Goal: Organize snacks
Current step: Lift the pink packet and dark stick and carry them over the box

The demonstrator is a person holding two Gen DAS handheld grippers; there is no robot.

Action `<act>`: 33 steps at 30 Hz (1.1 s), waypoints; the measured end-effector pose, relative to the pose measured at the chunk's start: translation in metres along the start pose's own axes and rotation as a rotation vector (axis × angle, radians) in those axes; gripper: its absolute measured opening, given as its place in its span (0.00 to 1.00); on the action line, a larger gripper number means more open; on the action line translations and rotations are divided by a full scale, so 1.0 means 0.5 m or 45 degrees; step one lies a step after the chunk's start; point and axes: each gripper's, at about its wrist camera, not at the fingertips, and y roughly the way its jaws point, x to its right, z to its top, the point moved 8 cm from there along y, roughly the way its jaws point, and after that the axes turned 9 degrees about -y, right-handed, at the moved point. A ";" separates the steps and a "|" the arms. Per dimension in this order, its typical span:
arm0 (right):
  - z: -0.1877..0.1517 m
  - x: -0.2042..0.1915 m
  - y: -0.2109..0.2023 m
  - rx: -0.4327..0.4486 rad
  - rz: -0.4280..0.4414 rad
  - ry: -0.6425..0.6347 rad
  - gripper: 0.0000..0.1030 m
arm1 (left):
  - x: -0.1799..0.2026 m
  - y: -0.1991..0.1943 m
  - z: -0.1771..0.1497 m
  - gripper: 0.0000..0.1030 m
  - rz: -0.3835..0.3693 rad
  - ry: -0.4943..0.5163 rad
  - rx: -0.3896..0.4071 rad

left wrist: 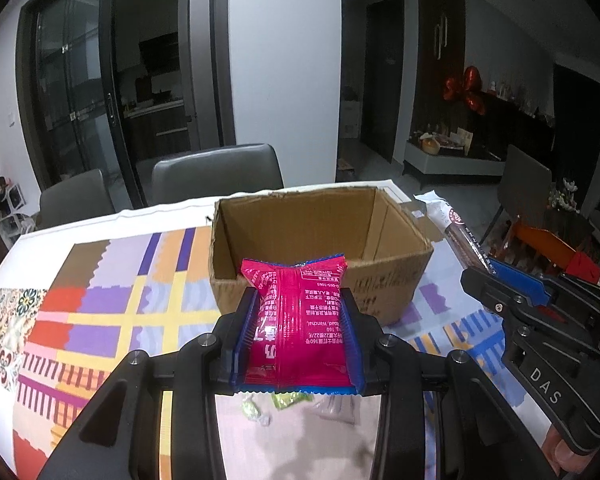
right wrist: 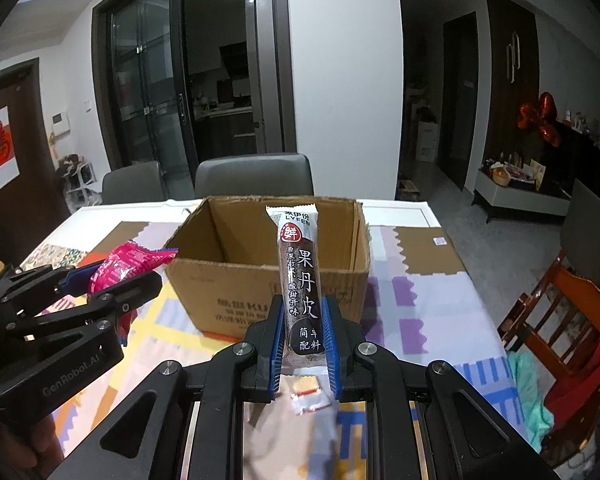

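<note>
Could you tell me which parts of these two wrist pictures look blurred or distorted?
Left wrist: fisheye bends the door frames; the pink packet is sharp, the wrappers beneath blurred. Right wrist: the dark snack bar is crisp, the wrapper below smeared.

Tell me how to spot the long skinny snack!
Find the open cardboard box on the colourful tablecloth. In front of it, the right gripper pinches a long brown snack stick standing upright. Its neighbour, the pink packet in the left gripper, is short and wide.
</note>
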 end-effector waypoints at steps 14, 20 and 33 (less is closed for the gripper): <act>0.060 0.038 0.038 0.037 -0.036 0.013 0.19 | -0.004 0.039 0.064 0.38 0.002 0.007 0.037; 0.084 0.048 0.065 0.043 -0.038 0.019 0.19 | -0.008 0.057 0.089 0.38 0.004 0.006 0.052; 0.109 0.056 0.109 0.041 -0.034 0.018 0.19 | -0.022 0.100 0.122 0.38 0.019 0.005 0.064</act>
